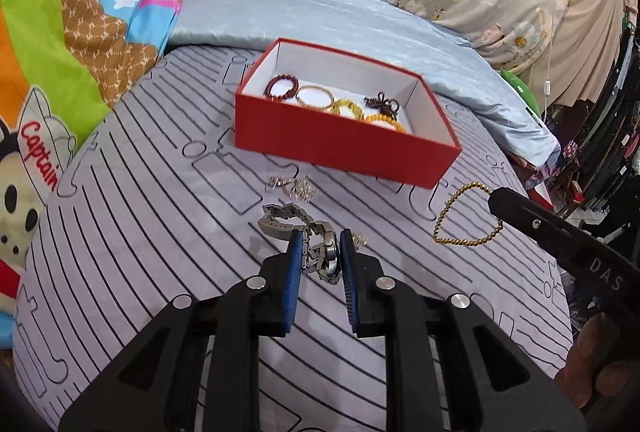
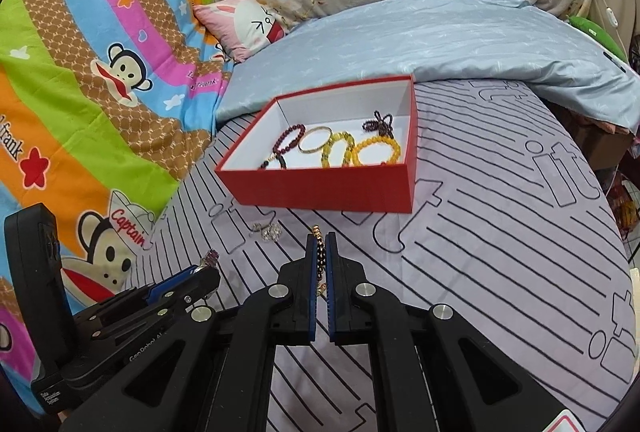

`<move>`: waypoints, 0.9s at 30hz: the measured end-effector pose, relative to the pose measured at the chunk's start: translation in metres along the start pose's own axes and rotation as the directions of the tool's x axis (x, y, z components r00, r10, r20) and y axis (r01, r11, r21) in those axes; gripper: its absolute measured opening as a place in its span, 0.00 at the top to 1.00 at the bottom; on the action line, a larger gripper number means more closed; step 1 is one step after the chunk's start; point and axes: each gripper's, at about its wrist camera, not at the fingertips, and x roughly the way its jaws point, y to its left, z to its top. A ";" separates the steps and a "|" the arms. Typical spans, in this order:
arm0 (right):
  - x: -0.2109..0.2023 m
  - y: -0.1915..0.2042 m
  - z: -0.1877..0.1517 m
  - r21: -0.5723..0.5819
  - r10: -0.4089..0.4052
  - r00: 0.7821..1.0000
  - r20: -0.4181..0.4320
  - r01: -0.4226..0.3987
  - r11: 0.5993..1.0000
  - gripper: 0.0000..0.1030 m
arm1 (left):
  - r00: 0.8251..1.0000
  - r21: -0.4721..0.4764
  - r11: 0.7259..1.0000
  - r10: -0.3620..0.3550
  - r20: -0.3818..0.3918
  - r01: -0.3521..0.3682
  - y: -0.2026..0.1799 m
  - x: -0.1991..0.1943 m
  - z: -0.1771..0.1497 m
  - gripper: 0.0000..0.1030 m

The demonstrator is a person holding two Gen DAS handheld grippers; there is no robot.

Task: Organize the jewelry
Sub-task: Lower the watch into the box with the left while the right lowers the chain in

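- left gripper (image 1: 322,252) sits low over the striped bedsheet (image 1: 140,232), toward its near edge; its blue pads (image 1: 294,272) are spread apart on either side of a silver metal watch (image 1: 320,256); whether they actually touch the watch, can't tell
- the watch band (image 1: 280,218) snakes away from the gripper across the sheet, lying flat
- right gripper (image 2: 320,256) has its fingers pressed nearly together, pinching a gold bead bracelet (image 2: 319,252); in the left wrist view that same bracelet (image 1: 460,220) hangs in a loose heart-ish loop from the black fingertip, with the lower part resting on the sheet or just over it, hard to say
- red box (image 1: 340,140) with a white inside sits further back on the sheet, near the blue quilt (image 1: 320,16) bunched along the far edge
- already in the box: a dark red bead bracelet (image 2: 288,144), a thin gold bangle (image 2: 316,139), a yellow-green bead bracelet (image 2: 338,148), an orange-yellow bead bracelet (image 2: 376,151) and a dark tangled beaded piece (image 2: 378,123) at the back right corner
- small silver sparkly bits (image 1: 296,186), maybe earrings or rings, lie on the sheet between the box and the watch, apart from both
- cartoon monkey blanket (image 2: 100,72) runs along the left side
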 end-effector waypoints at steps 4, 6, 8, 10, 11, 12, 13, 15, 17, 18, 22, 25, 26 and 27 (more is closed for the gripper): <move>-0.001 0.003 0.017 -0.016 0.000 1.000 0.026 0.000 1.000 0.96 | 1.000 0.018 1.000 0.003 0.026 -0.003 -0.004 -0.004 0.018 0.82; 0.001 0.004 0.026 -0.024 0.001 0.999 0.037 0.000 1.000 0.96 | 0.999 0.026 1.000 0.001 0.044 -0.003 -0.006 -0.004 0.031 0.82; 0.004 0.004 0.037 -0.027 0.007 0.999 0.051 -0.006 1.000 0.96 | 0.998 0.035 0.999 0.003 0.063 -0.006 -0.008 -0.003 0.044 0.82; 0.008 0.004 0.048 -0.030 0.010 0.998 0.063 -0.008 1.000 0.96 | 0.997 0.043 0.999 0.001 0.079 -0.004 -0.010 -0.002 0.056 0.82; 0.011 0.004 0.054 -0.031 0.010 0.998 0.068 -0.008 0.999 0.96 | 0.996 0.048 0.999 0.002 0.087 -0.006 -0.011 0.000 0.061 0.82; 0.013 0.004 0.058 -0.033 0.008 0.997 0.072 -0.006 0.999 0.96 | 0.995 0.056 0.998 0.004 0.097 -0.010 -0.013 0.002 0.069 0.82; 0.018 0.004 0.065 -0.036 0.005 0.997 0.076 -0.002 0.999 0.96 | 0.995 0.062 0.998 0.004 0.104 -0.011 -0.015 0.004 0.075 0.82; 0.026 0.002 0.075 -0.034 0.003 0.997 0.082 0.000 0.999 0.96 | 0.993 0.072 0.997 0.006 0.120 -0.014 -0.018 0.010 0.089 0.82; 0.033 -0.001 0.083 -0.028 0.008 0.996 0.085 -0.005 1.000 0.96 | 0.991 0.079 0.997 0.009 0.131 -0.019 -0.020 0.018 0.101 0.82; 0.037 -0.003 0.088 -0.028 0.007 0.996 0.086 -0.005 1.000 0.96 | 0.991 0.081 0.997 0.010 0.132 -0.021 -0.020 0.021 0.106 0.82; 0.056 -0.006 0.104 -0.037 0.001 0.997 0.081 0.002 0.999 0.96 | 0.991 0.084 0.996 0.020 0.134 -0.032 -0.022 0.040 0.122 0.82; 0.071 -0.008 0.110 -0.038 -0.002 0.998 0.071 0.005 0.999 0.96 | 0.992 0.079 0.996 0.028 0.122 -0.038 -0.021 0.057 0.130 0.82; 0.076 -0.009 0.111 -0.037 -0.002 0.998 0.066 0.005 0.999 0.96 | 0.993 0.078 0.996 0.030 0.116 -0.039 -0.021 0.063 0.132 0.82; 0.078 -0.010 0.111 -0.037 -0.002 0.998 0.062 0.004 0.999 0.96 | 0.993 0.078 0.996 0.032 0.111 -0.041 -0.020 0.067 0.134 0.82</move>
